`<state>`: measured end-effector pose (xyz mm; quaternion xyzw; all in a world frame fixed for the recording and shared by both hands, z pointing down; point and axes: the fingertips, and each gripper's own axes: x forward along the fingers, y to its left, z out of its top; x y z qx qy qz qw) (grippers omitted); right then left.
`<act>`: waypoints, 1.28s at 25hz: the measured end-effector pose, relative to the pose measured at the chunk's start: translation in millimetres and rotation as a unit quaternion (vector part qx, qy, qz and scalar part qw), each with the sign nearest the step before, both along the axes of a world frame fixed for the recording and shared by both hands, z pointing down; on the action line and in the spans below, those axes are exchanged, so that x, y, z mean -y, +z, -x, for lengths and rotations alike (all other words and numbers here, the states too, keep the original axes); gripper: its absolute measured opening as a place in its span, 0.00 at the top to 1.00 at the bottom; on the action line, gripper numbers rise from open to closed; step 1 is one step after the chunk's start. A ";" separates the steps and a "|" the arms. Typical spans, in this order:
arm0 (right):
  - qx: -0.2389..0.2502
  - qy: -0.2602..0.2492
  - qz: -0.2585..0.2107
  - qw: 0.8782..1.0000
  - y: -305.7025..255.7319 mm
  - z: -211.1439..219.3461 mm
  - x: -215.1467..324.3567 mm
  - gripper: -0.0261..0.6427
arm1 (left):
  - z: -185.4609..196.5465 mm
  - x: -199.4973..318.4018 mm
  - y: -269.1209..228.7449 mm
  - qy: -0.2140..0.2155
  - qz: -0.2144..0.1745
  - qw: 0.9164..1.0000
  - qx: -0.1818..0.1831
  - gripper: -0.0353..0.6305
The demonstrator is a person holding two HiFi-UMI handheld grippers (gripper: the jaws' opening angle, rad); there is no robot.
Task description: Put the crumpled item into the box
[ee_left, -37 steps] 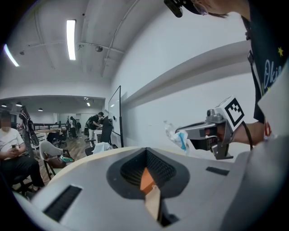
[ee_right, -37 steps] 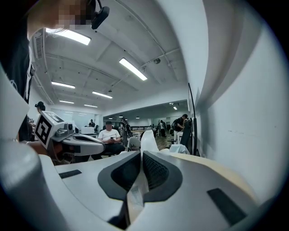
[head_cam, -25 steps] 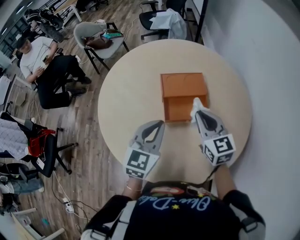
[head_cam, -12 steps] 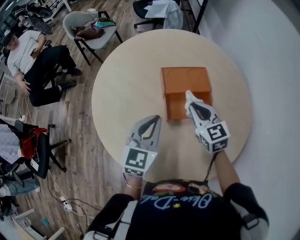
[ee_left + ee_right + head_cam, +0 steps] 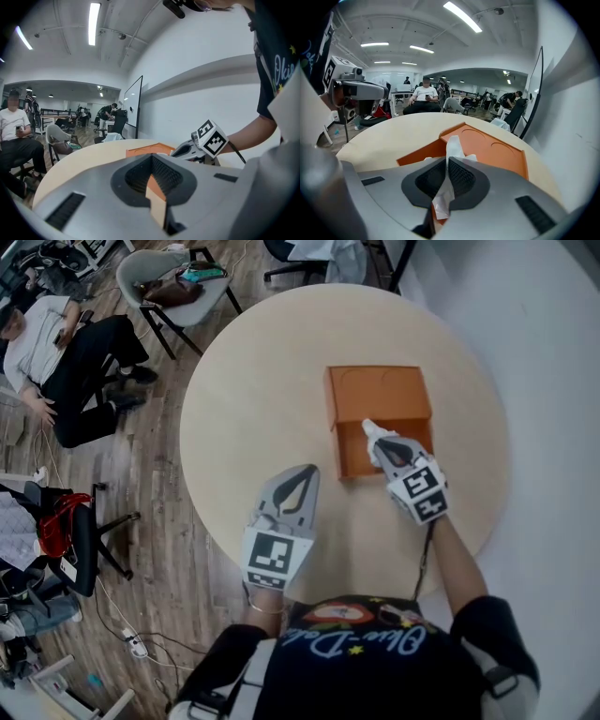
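Right tongs (image 5: 446,161) are pinching the crumpled white paper (image 5: 453,143), holding it over the open orange box (image 5: 377,392) on the round tabletop (image 5: 253,399). Left tongs (image 5: 308,471) are sitting closed and empty near the box.

A pale round table (image 5: 262,381) is seen set close to a white wall (image 5: 553,381) on the right, with wood-plank floor (image 5: 159,484) spread out to the left. At the far left a grey chair (image 5: 141,268) is loaded with bags, and a person (image 5: 66,345) in a white top and dark trousers is seated beside it. Nearer, a black office chair (image 5: 84,549) is draped with something red, and a power strip (image 5: 137,646) is left lying on the floor. A whiteboard (image 5: 132,108) is stood by the wall beyond the table. The open office behind is lit by ceiling strip lights (image 5: 461,16); desks and further people are made out in the distance.
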<state>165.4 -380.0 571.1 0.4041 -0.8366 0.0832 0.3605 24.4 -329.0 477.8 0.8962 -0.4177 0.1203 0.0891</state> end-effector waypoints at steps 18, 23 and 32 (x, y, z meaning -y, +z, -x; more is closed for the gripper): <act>-0.086 -0.061 0.080 0.991 56.4 -3.9 -8.1 0.94 | -10.3 0.4 2.9 0.000 0.008 1.000 0.008 0.96; -0.079 -0.058 0.076 0.992 56.5 -1.1 -6.5 0.93 | -7.5 -2.8 2.9 -0.004 0.008 1.000 0.012 0.96; 0.001 -0.018 0.033 0.999 13.1 6.5 -4.5 0.90 | -2.3 -7.1 -11.1 -0.011 -0.003 1.000 0.022 0.96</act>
